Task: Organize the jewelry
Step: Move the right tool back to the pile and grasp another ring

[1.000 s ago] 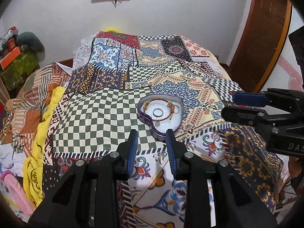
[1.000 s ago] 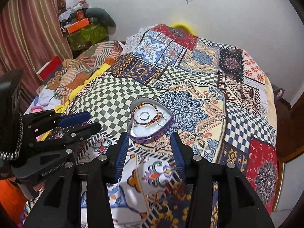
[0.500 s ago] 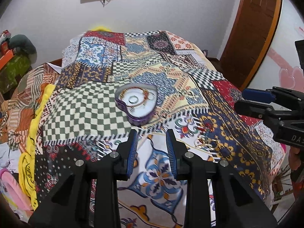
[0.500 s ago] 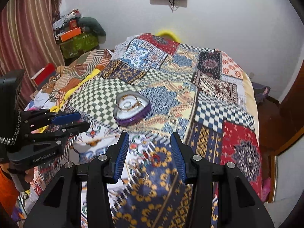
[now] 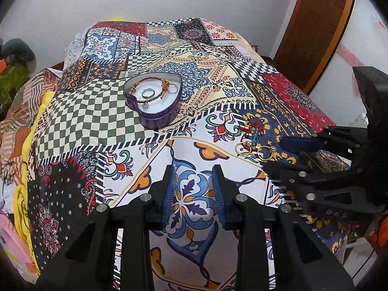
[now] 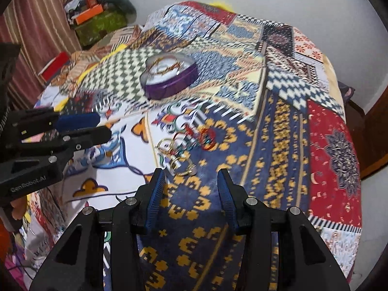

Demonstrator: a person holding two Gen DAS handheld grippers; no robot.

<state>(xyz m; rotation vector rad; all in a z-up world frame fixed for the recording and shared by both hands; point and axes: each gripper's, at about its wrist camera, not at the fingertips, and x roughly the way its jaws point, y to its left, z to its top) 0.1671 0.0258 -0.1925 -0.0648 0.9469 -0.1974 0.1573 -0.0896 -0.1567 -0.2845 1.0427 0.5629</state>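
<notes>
Your right gripper point(image 6: 191, 186), jaws apart and empty, hung just short of the loose jewelry point(image 6: 186, 148), which lay straight ahead, nearer it than your left gripper point(image 5: 194, 189).

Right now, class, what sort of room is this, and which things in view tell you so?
Most likely a bedroom: a bed under a patchwork bedspread fills the room, a wooden door stands beside it, and a striped curtain hangs opposite.

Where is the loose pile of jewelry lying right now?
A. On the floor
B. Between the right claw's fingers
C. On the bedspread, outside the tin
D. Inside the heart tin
C: the pile lies on the bedspread, apart from the tin and ahead of the right claw.
</notes>
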